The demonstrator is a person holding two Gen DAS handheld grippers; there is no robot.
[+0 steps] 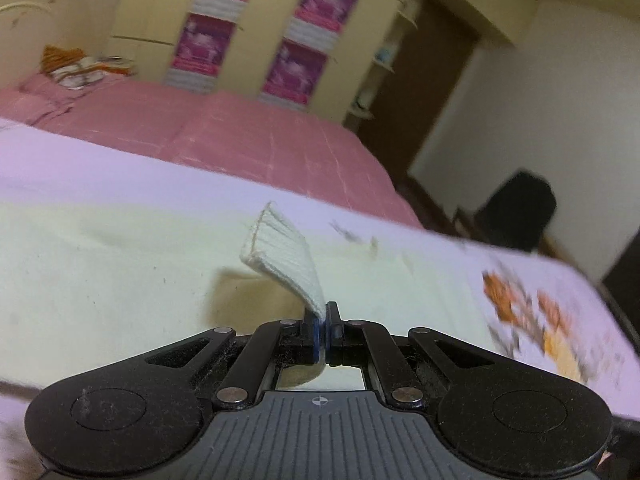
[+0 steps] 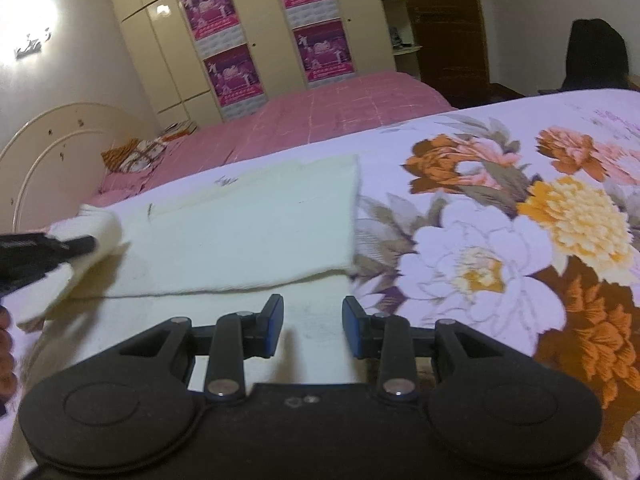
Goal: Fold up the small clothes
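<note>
Left gripper (image 1: 322,322), jaws pinching a ribbed corner of the cream knitted cloth garment (image 2: 248,232) on the floral-printed bedsheet (image 2: 500,240), should lay it flat across, while right gripper (image 2: 313,326), jaws spread over the near hem and gripping nothing, steadies it.

A cream-white ribbed garment (image 2: 248,232) lies on a pale lilac bedsheet (image 2: 460,248) printed with large orange, yellow, pink and white flowers and grey-brown leaves; behind, a pink checked bedspread (image 2: 340,100); a cream wardrobe (image 2: 256,8) carries magenta posters (image 2: 208,12); an orange-and-white patterned cloth (image 1: 76,66) sits far off; both grippers are black with blue pads.
</note>
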